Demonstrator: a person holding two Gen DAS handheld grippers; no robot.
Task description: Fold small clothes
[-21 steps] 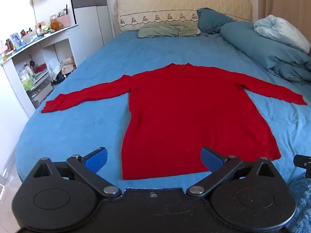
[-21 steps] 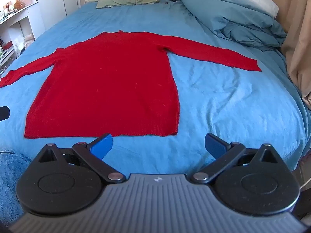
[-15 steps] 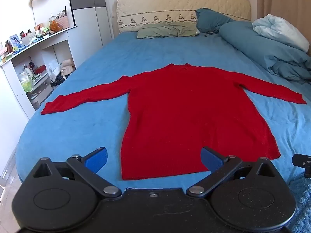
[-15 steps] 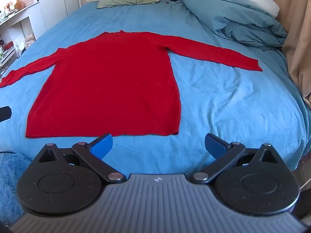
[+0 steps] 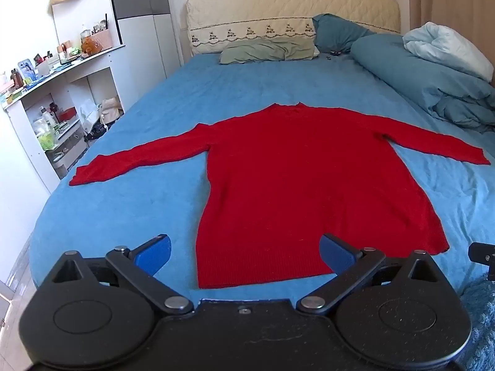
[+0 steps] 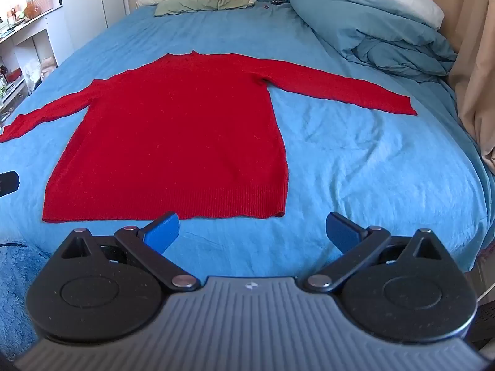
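Note:
A red long-sleeved sweater (image 5: pixel 309 179) lies flat on the blue bed sheet (image 5: pixel 130 204), hem toward me, both sleeves spread out sideways. It also shows in the right wrist view (image 6: pixel 179 136). My left gripper (image 5: pixel 246 253) is open and empty, held above the hem near its left half. My right gripper (image 6: pixel 252 232) is open and empty, held just in front of the hem's right corner. Neither gripper touches the sweater.
A bunched blue duvet (image 5: pixel 433 86) and pillows (image 5: pixel 269 51) lie at the bed's far right and head. White shelves with clutter (image 5: pixel 52 102) stand left of the bed. A beige curtain (image 6: pixel 476 71) hangs at the right. A fluffy blue rug (image 6: pixel 15 290) lies below the bed's foot.
Both views have shifted slightly; the grippers drifted a little toward the sweater's hem. The sweater has not moved and both grippers stay open.

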